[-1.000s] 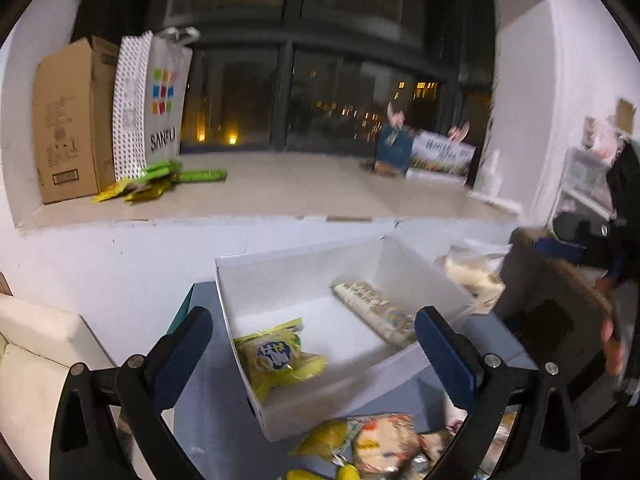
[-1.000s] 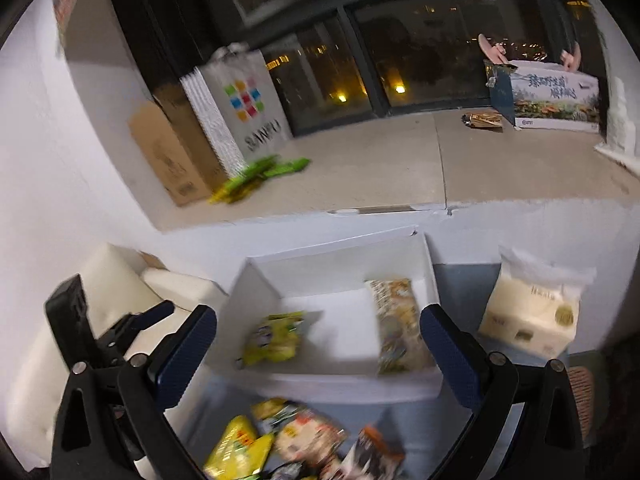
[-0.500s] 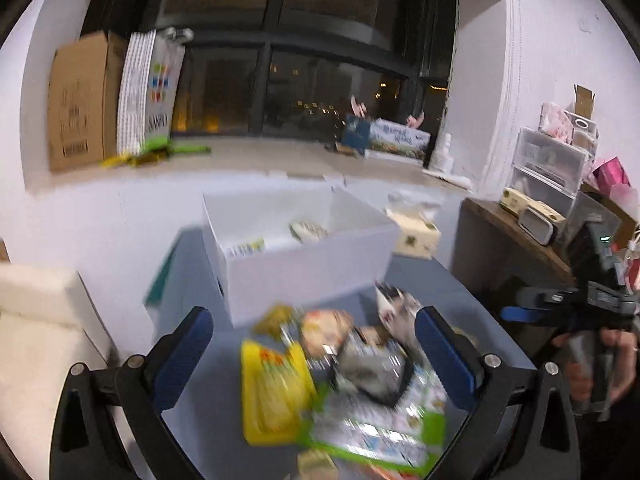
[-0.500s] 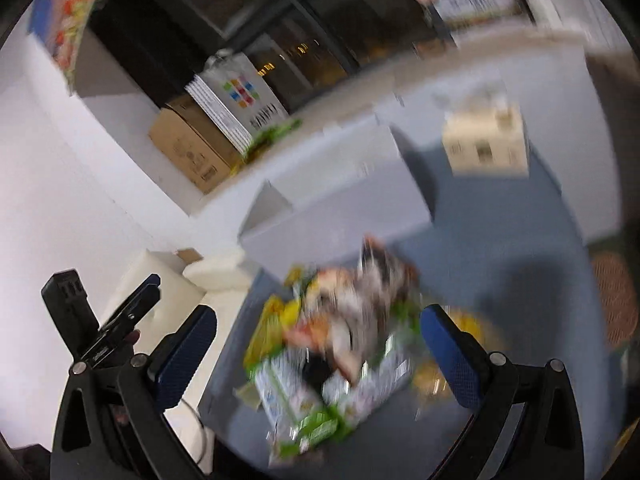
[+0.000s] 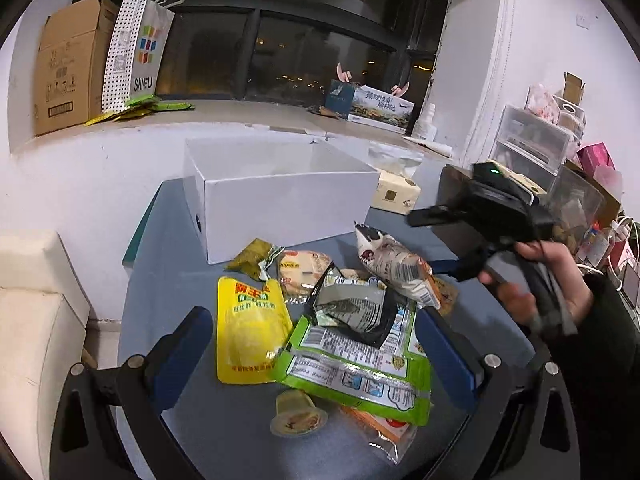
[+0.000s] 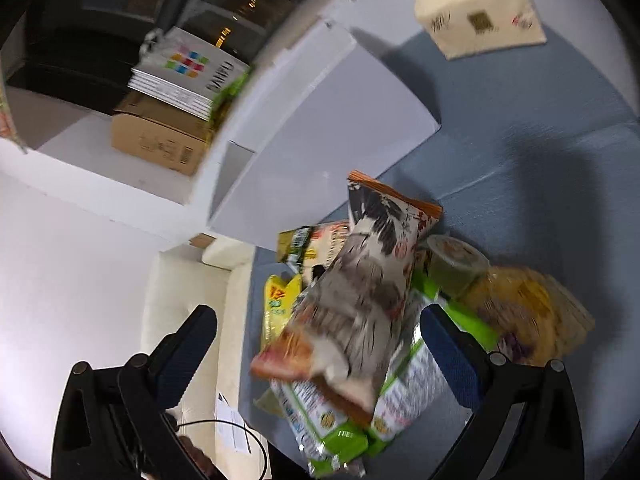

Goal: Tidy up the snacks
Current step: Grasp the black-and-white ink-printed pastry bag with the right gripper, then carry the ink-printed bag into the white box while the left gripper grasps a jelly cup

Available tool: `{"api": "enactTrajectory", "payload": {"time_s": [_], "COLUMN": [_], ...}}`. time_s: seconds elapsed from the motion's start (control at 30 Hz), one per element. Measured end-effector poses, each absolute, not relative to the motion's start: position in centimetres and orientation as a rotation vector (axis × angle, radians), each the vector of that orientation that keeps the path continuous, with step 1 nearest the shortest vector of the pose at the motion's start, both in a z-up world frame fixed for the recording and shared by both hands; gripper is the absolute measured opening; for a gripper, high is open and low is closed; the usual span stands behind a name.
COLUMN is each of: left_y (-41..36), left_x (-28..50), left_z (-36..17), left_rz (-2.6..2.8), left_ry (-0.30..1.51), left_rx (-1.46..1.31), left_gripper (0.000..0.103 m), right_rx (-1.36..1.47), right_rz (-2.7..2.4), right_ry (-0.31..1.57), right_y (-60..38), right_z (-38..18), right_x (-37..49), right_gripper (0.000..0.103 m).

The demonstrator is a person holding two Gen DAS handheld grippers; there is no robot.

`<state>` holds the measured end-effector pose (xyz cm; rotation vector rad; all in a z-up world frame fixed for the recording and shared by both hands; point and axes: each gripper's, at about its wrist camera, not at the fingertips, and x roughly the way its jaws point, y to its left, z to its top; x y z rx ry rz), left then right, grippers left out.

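A pile of snack packets lies on the blue-grey table (image 5: 168, 264) in front of a white box (image 5: 280, 200). In the pile are a yellow pouch (image 5: 250, 328), a green packet (image 5: 356, 368), a black-and-silver packet (image 5: 352, 308), a white-and-orange patterned bag (image 5: 394, 264) and a small jelly cup (image 5: 298, 414). My left gripper (image 5: 316, 354) is open just above the pile. My right gripper (image 6: 318, 354) is open, its jaws either side of the patterned bag (image 6: 360, 300). The right gripper also shows in the left wrist view (image 5: 436, 236).
A tissue pack (image 5: 394, 194) stands right of the white box (image 6: 320, 140). A cardboard box (image 5: 66, 66) and a SANFU bag (image 5: 140, 52) stand on the window sill. A cream seat (image 5: 36, 312) is left of the table. Storage drawers (image 5: 532, 144) stand at the right.
Both grippers have dropped from over the white box down to the snack pile. The right gripper has tilted and closed in around the patterned bag.
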<state>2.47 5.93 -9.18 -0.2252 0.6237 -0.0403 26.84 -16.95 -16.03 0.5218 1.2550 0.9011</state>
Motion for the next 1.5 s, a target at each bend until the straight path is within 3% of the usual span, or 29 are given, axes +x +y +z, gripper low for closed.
{"api": "enactTrajectory", "payload": {"time_s": [0.17,0.2,0.23,0.27,0.4,0.93,1.0,1.07,1.5], "left_y": [6.8,7.0,7.1,7.2,7.3,5.0,4.7,4.4,6.6], "left_x": [2.4,2.3,2.3,2.2,2.3,3.5,3.6,3.9,2.3], "left_z": [-10.5,-10.8,-11.2,-11.5,-13.2,-17.6,-18.0,-18.8,-14.7], "left_rz": [-0.03,-0.027,-0.026,-0.028,-0.063,-0.079,-0.084,-0.093,-0.062], "left_ry": [0.666,0.673,0.686,0.695,0.745,0.901,0.919,0.946,0.758], "left_rx": [-0.245,-0.245,-0.244,-0.242,-0.24,-0.096,-0.084,-0.079,-0.137], "left_gripper": [0.103,0.103,0.103,0.103,0.103,0.101,0.083,0.049,0.047], "right_rx": [0.484,0.488,0.48,0.45,0.443,0.411,0.419,0.429,0.423], "right_rz": [0.882,0.881,0.875,0.866,0.888,0.987,0.976,0.967,0.954], "right_ry": [1.363,1.378,1.384,1.388,1.38,0.95,0.916,0.899,0.905], "right_y": [-13.9,-13.6,-13.3,-13.0,-13.2,-21.2,-22.3,-23.2,-23.5], "right_z": [-18.4,-18.8,-19.1,-19.3,-19.4,-10.0,-9.4,-9.1,-9.5], "right_x": [29.0,29.3,29.5,29.6,29.3,22.0,20.8,20.0,19.1], "right_gripper": [0.103,0.093,0.067,0.057,0.041,0.04,0.04,0.04,0.04]}}
